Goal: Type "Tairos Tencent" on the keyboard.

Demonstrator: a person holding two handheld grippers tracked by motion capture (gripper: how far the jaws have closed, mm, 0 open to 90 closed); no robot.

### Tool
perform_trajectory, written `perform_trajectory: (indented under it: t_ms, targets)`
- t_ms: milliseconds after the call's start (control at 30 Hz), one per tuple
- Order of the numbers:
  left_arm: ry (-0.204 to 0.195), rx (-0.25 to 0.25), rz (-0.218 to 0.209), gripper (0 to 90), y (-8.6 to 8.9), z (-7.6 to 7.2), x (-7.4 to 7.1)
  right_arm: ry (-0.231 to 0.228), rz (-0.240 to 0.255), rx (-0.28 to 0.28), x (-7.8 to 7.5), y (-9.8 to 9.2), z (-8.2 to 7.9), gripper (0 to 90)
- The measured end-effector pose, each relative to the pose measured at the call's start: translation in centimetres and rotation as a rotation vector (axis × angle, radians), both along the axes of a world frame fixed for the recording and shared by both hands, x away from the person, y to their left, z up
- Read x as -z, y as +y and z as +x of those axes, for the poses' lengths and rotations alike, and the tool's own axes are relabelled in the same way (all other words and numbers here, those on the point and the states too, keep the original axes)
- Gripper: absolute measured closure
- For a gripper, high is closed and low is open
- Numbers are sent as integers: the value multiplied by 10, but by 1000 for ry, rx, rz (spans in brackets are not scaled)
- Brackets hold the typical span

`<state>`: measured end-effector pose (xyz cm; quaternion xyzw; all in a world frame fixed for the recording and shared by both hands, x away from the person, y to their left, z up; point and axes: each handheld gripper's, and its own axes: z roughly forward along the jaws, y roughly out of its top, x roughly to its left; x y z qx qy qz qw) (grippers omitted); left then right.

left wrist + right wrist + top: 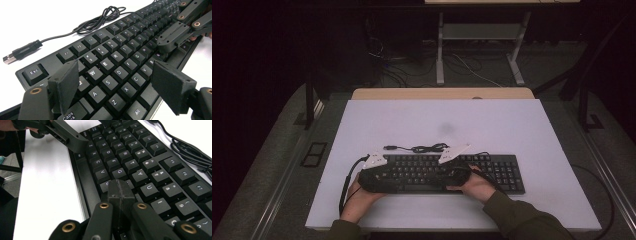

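Note:
A black keyboard (502, 172) lies across the near middle of the white table (512, 130). Its cable (427, 148) is coiled just behind it and ends in a USB plug (10, 58). My left gripper (117, 85) hovers open over the keyboard's left end, its pads (63, 83) straddling the A to C keys with nothing between them. In the high view the left gripper (394, 177) points right. My right gripper (120, 192) is shut, its tip resting on the keys (118, 173) around H and B. In the high view the right gripper (442, 175) points left toward the other one.
A wooden desk edge (442, 93) runs behind the white top. Farther back stand a metal desk frame (439, 50) and loose cables on the floor (472, 70). A faint dark smudge (446, 128) marks the table behind the cable.

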<state>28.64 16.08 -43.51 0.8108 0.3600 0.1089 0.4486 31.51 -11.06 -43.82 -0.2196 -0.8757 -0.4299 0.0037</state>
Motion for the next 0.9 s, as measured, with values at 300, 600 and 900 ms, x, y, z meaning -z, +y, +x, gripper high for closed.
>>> perform_trajectory:
  t_ms: [300,600,900]
  targets:
    - [-1,1,2,213,0,0,0,-1,-30,-2,3,3,-2,896]
    - [-3,3,4,214,1,0,-1,-12,-20,-5,0,2,-3,879]
    - [-9,8,3,220,0,-1,-2,-19,38,-2,-6,-3,-3,751]
